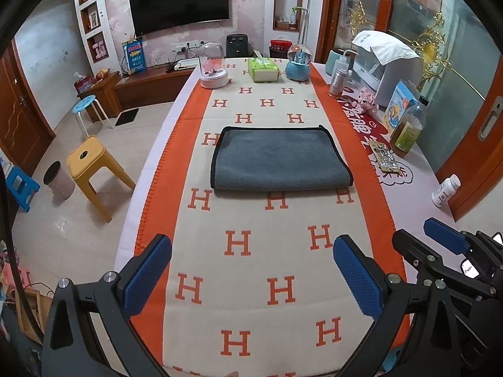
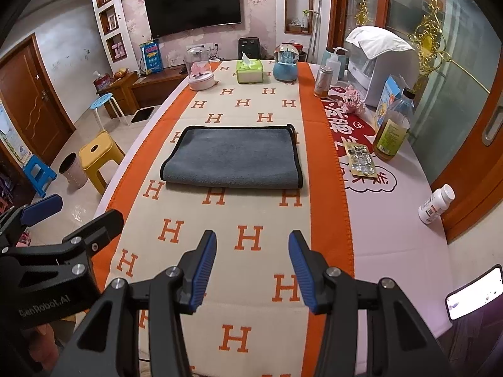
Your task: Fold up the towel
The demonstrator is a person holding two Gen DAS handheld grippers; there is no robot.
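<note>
Presently I hold both tools back from the towel, nearer me over the patterned runner, with nothing gripped. The left gripper has its fingers spread wide and empty; the right gripper has its fingers parted less far, also empty. Neither touches the cloth.

The towel lies flat on the runner, well short of the tissue box and to the left of the oil bottle. It already looks doubled once: the edge toward me is a rounded fold, while the far edge and both short sides show the dark binding. Its long axis runs left to right across the surface, with the folded edge pointing toward me and a small loop at the far right corner.

I judge the step in hand to be the approach for a second fold. The next move calls for bringing each gripper forward to one short side, pinching both layers at the corners, then carrying one end across to the other, keeping the edges aligned so the layers do not slip.
</note>
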